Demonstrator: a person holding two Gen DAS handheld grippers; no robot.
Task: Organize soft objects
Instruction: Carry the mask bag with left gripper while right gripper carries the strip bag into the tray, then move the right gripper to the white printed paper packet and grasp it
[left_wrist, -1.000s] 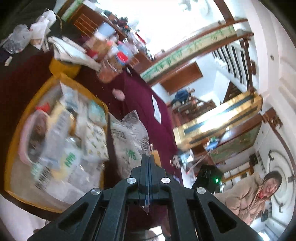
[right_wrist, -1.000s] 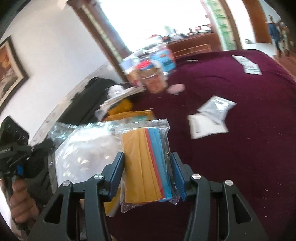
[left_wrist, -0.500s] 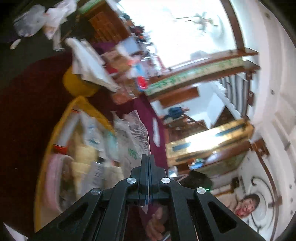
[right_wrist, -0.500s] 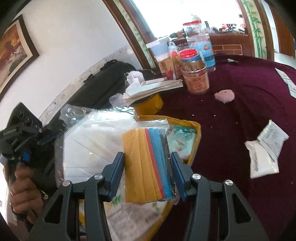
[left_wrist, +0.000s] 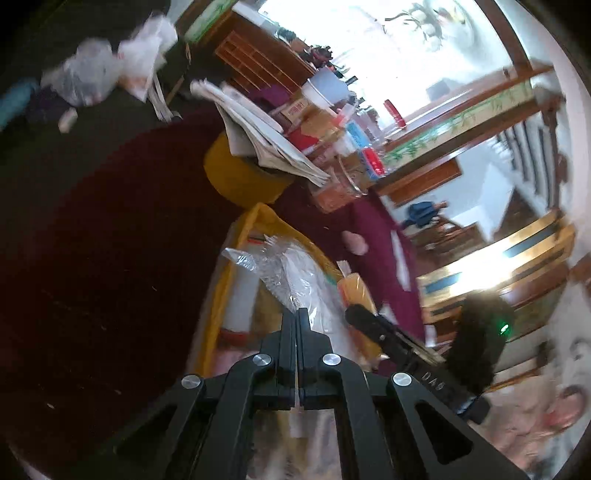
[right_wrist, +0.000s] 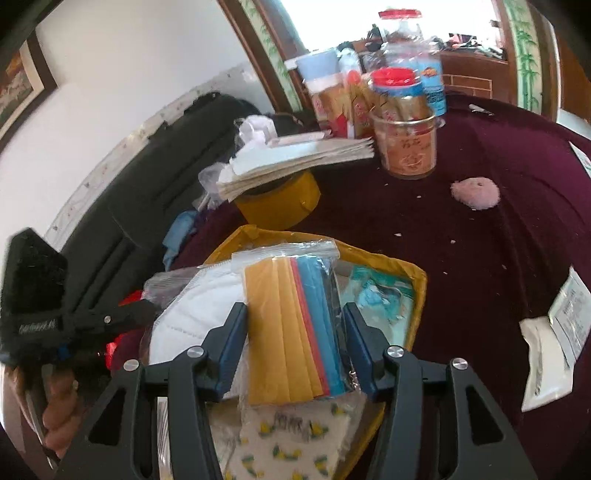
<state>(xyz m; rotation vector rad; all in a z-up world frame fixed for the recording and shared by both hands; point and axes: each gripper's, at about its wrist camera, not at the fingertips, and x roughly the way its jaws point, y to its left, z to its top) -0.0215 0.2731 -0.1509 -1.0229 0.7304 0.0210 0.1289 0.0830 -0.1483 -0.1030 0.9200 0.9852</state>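
Observation:
My right gripper (right_wrist: 294, 312) is shut on a clear bag of yellow, red and blue cloths (right_wrist: 295, 321) and holds it over the yellow fabric bin (right_wrist: 419, 284). My left gripper (left_wrist: 297, 314) is shut on the edge of a clear bag of white masks (left_wrist: 295, 277), held over the same bin (left_wrist: 247, 225); the bag shows white in the right wrist view (right_wrist: 195, 310). The bin holds several soft packets, one with a lemon print (right_wrist: 295, 439). A pink puff (right_wrist: 475, 192) lies on the maroon cloth.
Two white packets (right_wrist: 550, 339) lie on the maroon tablecloth at the right. A yellow tape roll (right_wrist: 280, 205) under a paper stack (right_wrist: 295, 158) and several jars (right_wrist: 406, 133) stand behind the bin. A black bag lies by the wall.
Both grippers have moved with their bags from beside the bin to over it. The right view swung left, so the white packets slid to the right edge.

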